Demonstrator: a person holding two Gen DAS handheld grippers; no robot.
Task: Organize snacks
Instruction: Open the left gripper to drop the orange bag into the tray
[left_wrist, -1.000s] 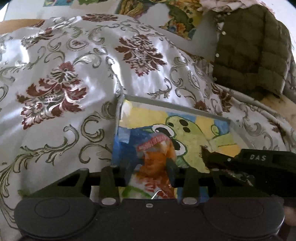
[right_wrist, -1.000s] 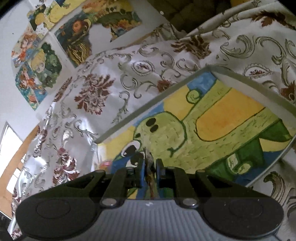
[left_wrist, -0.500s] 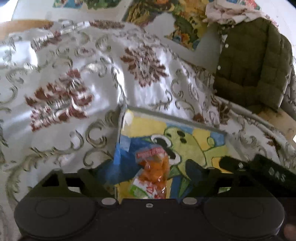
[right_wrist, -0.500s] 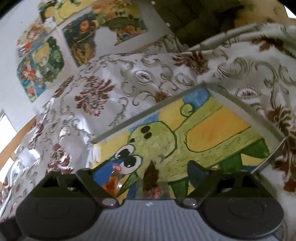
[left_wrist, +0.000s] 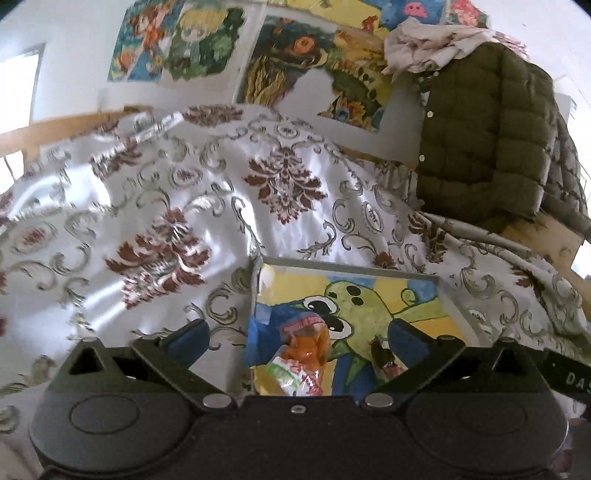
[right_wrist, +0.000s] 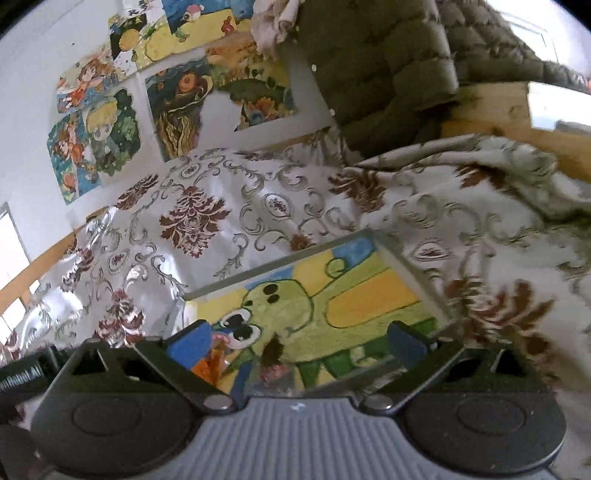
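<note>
Left wrist view: left gripper (left_wrist: 297, 338) jaws now spread wide and holding nothing; a second ago they pinched the orange snack bag (left_wrist: 306, 350), which now lies loose in the tray (left_wrist: 347, 265) at its near left corner. Right gripper (right_wrist: 295, 339) jaws likewise spread wide and empty; a second ago they were pressed on a small dark snack (right_wrist: 272, 360), now lying on the tray floor near the cartoon's chin. Both cameras sit higher and further back than before, so more wall shows.

Surface is covered by a shiny white cloth (left_wrist: 184, 206) with maroon damask and grey scrollwork, rumpled at the right. Tray is shallow, grey-rimmed, its floor a yellow-blue drawing of a green cartoon creature (right_wrist: 280, 310) with big eyes. Colourful drawings (left_wrist: 177, 40) are taped on the white wall behind. Olive puffer jacket (left_wrist: 484, 133) hangs at right, with pale fabric bunched on top. Wooden edge visible beyond the cloth.

Orange snack bag: clear wrapper, orange contents, red band on top, green-white print at the bottom. Small dark snack: brown, with a reddish wrapper end, well apart from the bag's right side.
</note>
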